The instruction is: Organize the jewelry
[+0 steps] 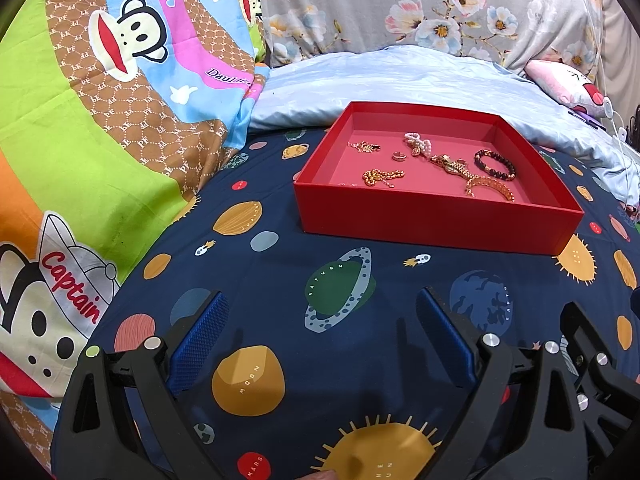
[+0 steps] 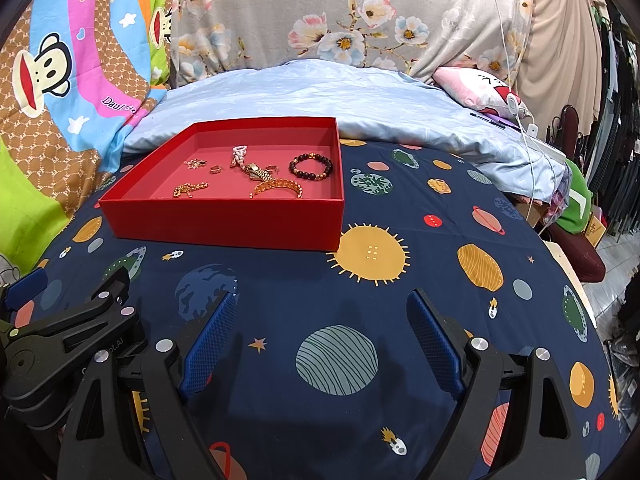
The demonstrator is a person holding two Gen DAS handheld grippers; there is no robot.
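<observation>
A shallow red box [image 1: 436, 216] [image 2: 224, 220] sits on the navy planet-print sheet, ahead of both grippers. Inside lie a dark bead bracelet [image 1: 495, 164] [image 2: 311, 166], a gold watch [image 1: 452, 166] [image 2: 258, 172], a gold link bracelet [image 1: 490, 188] [image 2: 278, 188], a gold chain [image 1: 380, 176] [image 2: 190, 189], a pink bead strand [image 1: 418, 142] [image 2: 239, 154], a small ring [image 1: 397, 156] [image 2: 216, 168] and a thin chain [image 1: 363, 146] [image 2: 195, 164]. My left gripper [image 1: 322, 338] is open with nothing between its blue pads. My right gripper [image 2: 322, 338] is open and empty too, low over the sheet.
A light blue pillow [image 1: 400, 80] [image 2: 320, 96] lies behind the box, with floral bedding [image 2: 340, 12] and a cartoon monkey blanket [image 1: 100, 80] at left. A pink plush [image 2: 480, 88] and white cable [image 2: 520, 120] sit at right. The bed edge drops off at far right.
</observation>
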